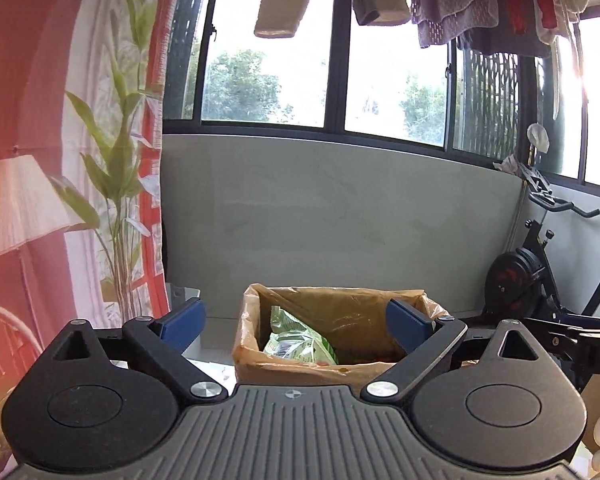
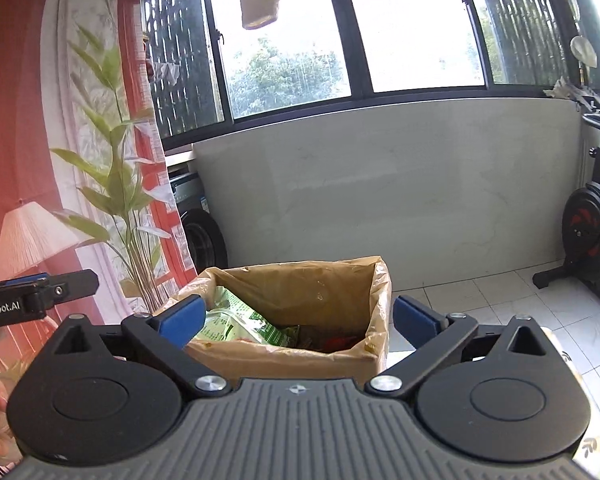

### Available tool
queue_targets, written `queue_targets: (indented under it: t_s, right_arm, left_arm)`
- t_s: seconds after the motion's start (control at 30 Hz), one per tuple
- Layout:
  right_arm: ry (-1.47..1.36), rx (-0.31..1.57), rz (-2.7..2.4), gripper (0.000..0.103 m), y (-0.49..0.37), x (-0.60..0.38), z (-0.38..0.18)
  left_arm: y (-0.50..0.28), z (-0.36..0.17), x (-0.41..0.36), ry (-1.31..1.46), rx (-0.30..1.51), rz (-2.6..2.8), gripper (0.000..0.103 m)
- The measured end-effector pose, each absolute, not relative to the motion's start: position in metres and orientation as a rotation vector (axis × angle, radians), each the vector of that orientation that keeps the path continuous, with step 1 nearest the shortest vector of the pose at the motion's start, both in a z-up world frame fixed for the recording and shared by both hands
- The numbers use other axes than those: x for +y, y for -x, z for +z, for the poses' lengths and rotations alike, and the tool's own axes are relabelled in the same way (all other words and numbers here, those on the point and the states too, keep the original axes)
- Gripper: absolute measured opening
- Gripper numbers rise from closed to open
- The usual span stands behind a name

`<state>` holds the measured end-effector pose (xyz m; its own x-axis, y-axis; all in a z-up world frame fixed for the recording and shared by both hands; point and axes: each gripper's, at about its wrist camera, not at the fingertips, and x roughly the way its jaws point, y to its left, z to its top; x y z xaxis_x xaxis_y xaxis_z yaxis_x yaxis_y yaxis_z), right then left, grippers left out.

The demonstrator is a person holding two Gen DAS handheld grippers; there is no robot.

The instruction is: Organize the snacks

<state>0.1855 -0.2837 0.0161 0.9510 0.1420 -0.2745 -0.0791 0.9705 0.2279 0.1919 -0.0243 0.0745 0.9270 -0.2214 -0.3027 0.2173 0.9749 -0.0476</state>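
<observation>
A cardboard box [image 1: 300,372] lined with a tan plastic bag stands ahead of both grippers. Inside lies a green snack packet [image 1: 300,344], also seen in the right wrist view as the green snack packet [image 2: 244,326] beside darker wrappers. My left gripper [image 1: 296,322] is open, its blue pads wide apart in front of the box with nothing between them. My right gripper [image 2: 298,318] is open too, its pads spanning the near side of the box [image 2: 296,354] and holding nothing. The left gripper's finger [image 2: 40,288] shows at the left edge of the right wrist view.
A grey wall panel [image 1: 332,220] and windows stand behind the box. A red printed curtain [image 1: 28,120] and a leafy plant [image 1: 116,184] are at the left. An exercise bike [image 1: 540,264] stands on the tiled floor [image 2: 540,312] at the right. Laundry [image 1: 460,0] hangs overhead.
</observation>
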Motion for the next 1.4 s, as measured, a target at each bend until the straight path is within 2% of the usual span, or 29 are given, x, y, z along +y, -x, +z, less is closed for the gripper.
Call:
queue_targets:
  t_s: [0.23,0.43,0.8,1.4]
  right_arm:
    - [-0.220,0.273,0.103,0.102,-0.143,-0.268,0.017]
    - [-0.229,0.295,0.097,0.102,-0.123,-0.261,0.008]
    - [-0.201,0.307,0.095,0.102,-0.108,-0.252,0.002]
    - [-0.181,0.305,0.089,0.102,-0.108,-0.248,-0.002]
  left_arm:
    - [-0.157,0.074,0.007,0.093,0.318,-0.250,0.098]
    - [-0.136,0.068,0.007,0.013,0.321,-0.209,0.098]
    - [-0.111,0.064,0.011,0.010,0.326,-0.162,0.098]
    - [-0.111,0.061,0.008,0.049,0.402,-0.173,0.099]
